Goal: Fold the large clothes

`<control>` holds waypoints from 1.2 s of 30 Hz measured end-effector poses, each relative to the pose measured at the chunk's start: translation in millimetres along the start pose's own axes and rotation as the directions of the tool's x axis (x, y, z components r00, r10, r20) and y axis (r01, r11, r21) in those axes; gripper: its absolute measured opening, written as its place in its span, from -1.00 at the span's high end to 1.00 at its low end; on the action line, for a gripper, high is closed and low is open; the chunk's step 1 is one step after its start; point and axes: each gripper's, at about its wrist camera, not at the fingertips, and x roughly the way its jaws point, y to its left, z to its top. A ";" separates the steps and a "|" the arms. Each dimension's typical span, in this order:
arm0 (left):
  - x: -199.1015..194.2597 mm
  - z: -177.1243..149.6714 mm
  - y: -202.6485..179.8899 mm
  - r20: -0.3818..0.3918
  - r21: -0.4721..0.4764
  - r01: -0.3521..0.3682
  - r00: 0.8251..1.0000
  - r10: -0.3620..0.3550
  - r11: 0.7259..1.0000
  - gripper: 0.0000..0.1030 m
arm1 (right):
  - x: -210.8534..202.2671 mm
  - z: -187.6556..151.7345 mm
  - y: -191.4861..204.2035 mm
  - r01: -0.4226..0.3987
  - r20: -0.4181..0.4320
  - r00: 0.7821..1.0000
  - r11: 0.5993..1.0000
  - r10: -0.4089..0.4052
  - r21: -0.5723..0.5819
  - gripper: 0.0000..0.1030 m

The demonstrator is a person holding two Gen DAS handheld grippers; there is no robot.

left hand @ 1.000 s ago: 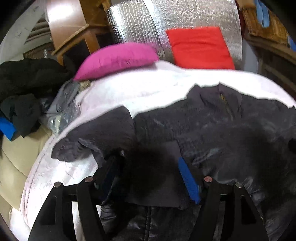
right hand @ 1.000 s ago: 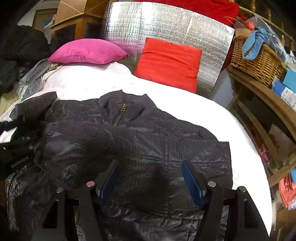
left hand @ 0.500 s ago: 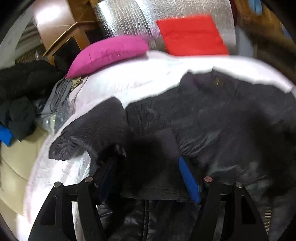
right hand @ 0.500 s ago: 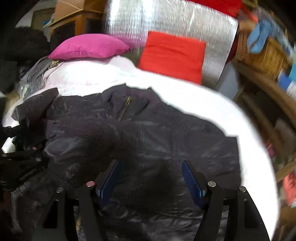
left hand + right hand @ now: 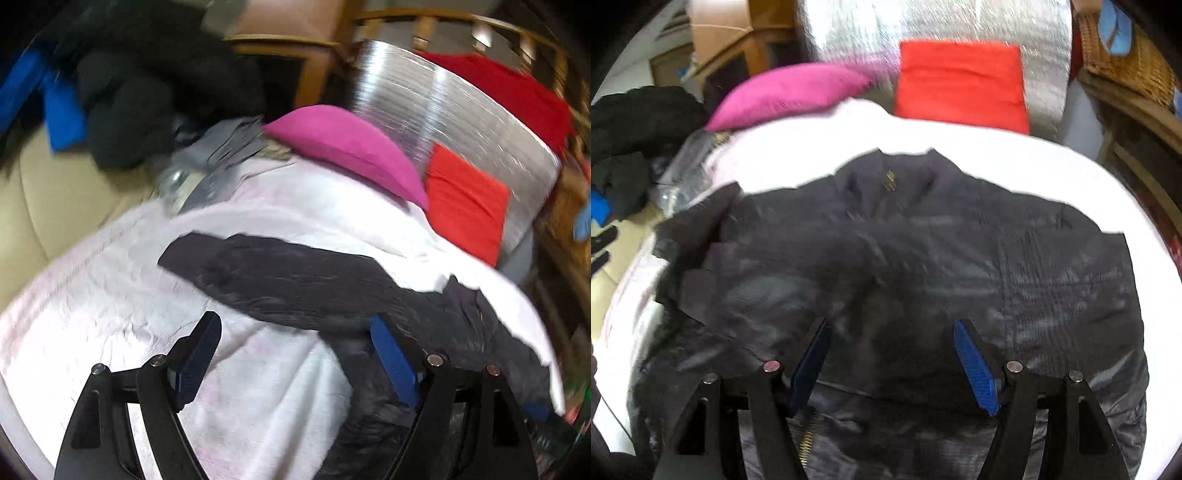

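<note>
A dark quilted jacket [image 5: 923, 258] lies spread on a white cover [image 5: 997, 155], collar and zip toward the far side. In the left wrist view its left sleeve [image 5: 295, 280] stretches across the cover. My left gripper [image 5: 295, 350] is open and empty, over bare cover beside the sleeve, its right finger at the jacket's edge. My right gripper [image 5: 890, 354] is open and empty, low over the jacket's lower front. Both views are motion blurred.
A magenta pillow [image 5: 790, 92] and a red cushion [image 5: 960, 81] lean on a silver foil panel [image 5: 923, 22] at the back. Dark clothes [image 5: 147, 99] are heaped at the left on a beige seat [image 5: 55, 199]. A wicker basket [image 5: 1126, 62] sits at the right.
My left gripper has swung left off the jacket body and now looks over bare cover and the outstretched sleeve. My right gripper has shifted left, the jacket now centred under it.
</note>
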 end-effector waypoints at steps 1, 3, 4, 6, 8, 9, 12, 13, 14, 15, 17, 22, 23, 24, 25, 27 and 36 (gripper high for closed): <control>4.7 0.7 8.0 -0.016 -0.033 0.016 1.000 -0.017 0.999 -0.62 | -4.0 0.4 3.6 -0.029 0.025 0.999 1.000 0.029 -0.006 -0.41; 17.5 1.6 20.0 -0.054 -0.117 0.062 0.996 -0.069 0.991 -0.62 | -8.5 1.4 9.8 -0.070 0.056 0.996 0.997 0.071 -0.011 -0.41; 22.7 1.5 22.9 -0.069 -0.144 0.081 0.993 -0.091 0.986 -0.62 | -9.5 2.0 12.3 -0.090 0.071 0.993 0.996 0.091 -0.015 -0.41; 34.4 1.0 23.8 -0.099 -0.201 0.114 0.986 -0.136 0.973 -0.62 | -10.0 2.4 17.1 -0.133 0.085 0.987 0.991 0.134 -0.025 -0.40; 47.8 0.7 22.6 -0.115 -0.235 0.148 0.977 -0.179 0.960 -0.62 | -3.8 2.3 21.1 -0.158 0.065 0.985 0.987 0.159 -0.027 -0.22; 51.9 1.7 22.8 -0.123 -0.251 0.157 0.974 -0.192 0.955 -0.62 | 3.3 1.2 22.9 -0.161 0.039 0.986 0.987 0.162 -0.025 -0.09; 69.1 0.8 25.4 -0.149 -0.325 0.169 0.962 -0.227 0.931 -0.60 | 28.9 -4.0 24.3 -0.143 -0.052 0.988 0.989 0.142 -0.019 -0.04; 73.7 0.2 28.0 -0.154 -0.351 0.175 0.958 -0.241 0.920 -0.60 | 38.0 -6.5 24.0 -0.133 -0.082 0.988 0.991 0.130 -0.023 -0.04; 79.3 0.3 28.0 -0.159 -0.375 0.178 0.954 -0.253 0.910 -0.60 | 38.1 -7.6 23.5 -0.133 -0.079 0.988 0.991 0.130 -0.028 -0.04; 83.7 0.0 28.8 -0.161 -0.394 0.181 0.951 -0.262 0.901 -0.59 | 36.7 -6.2 23.4 -0.138 -0.076 0.988 0.990 0.136 -0.030 -0.04; 92.1 0.4 29.1 -0.168 -0.427 0.184 0.946 -0.277 0.885 -0.59 | 32.3 -3.8 20.7 -0.158 -0.070 0.985 0.987 0.157 -0.011 -0.04; 108.1 0.3 34.9 -0.155 -0.512 0.181 0.942 -0.298 0.840 -0.58 | 31.7 -6.3 12.3 -0.180 -0.069 0.981 0.983 0.181 0.022 -0.04; 111.1 1.6 35.8 -0.154 -0.520 0.178 0.943 -0.296 0.835 -0.58 | 32.4 -7.1 12.9 -0.178 -0.069 0.981 0.984 0.179 0.020 -0.04; 115.3 2.4 37.1 -0.154 -0.531 0.168 0.944 -0.290 0.830 -0.53 | 32.1 -7.5 14.0 -0.176 -0.069 0.982 0.984 0.176 0.012 -0.04; 118.9 2.7 38.2 -0.152 -0.541 0.166 0.945 -0.290 0.825 -0.45 | 32.4 -5.9 14.4 -0.176 -0.069 0.982 0.984 0.177 0.009 -0.04; 127.9 3.5 40.1 -0.152 -0.561 0.157 0.945 -0.288 0.812 -0.22 | 32.9 -5.5 13.6 -0.184 -0.069 0.980 0.983 0.185 0.017 -0.04; 119.1 25.6 12.0 -0.086 -0.442 0.153 0.973 -0.212 0.884 0.80 | 28.2 -1.1 3.6 -0.212 -0.057 0.975 0.976 0.215 0.049 -0.04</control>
